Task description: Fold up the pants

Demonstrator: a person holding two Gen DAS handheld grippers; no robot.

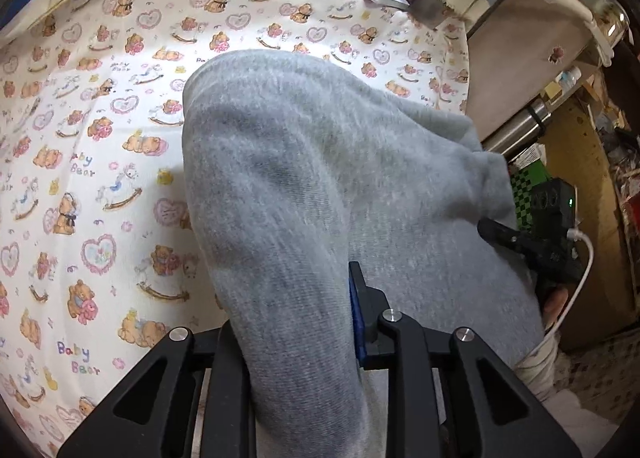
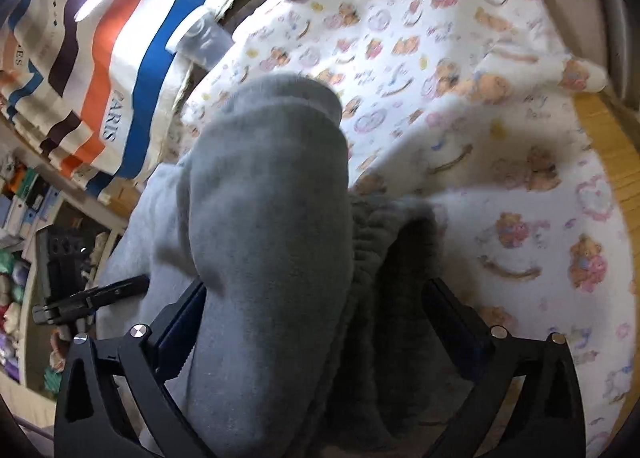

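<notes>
A: Where are the pants?

B: Grey pants [image 1: 304, 162] lie on the bear-print sheet [image 1: 100, 130] covering the table; one fold is lifted toward my cameras.

A: Left gripper?

B: My left gripper [image 1: 304, 322] is narrow, clamped on a raised fold of the pants; blue pad visible against the cloth.

A: Right gripper?

B: My right gripper [image 2: 316, 322] stands wide; cloth hangs between the fingers, pads not pressing; picture blurred.

A bear-print sheet [image 1: 100, 138] covers the surface (striped cloth [image 2: 100, 70] behind), a steel flask [image 1: 516, 126] alongside.
</notes>
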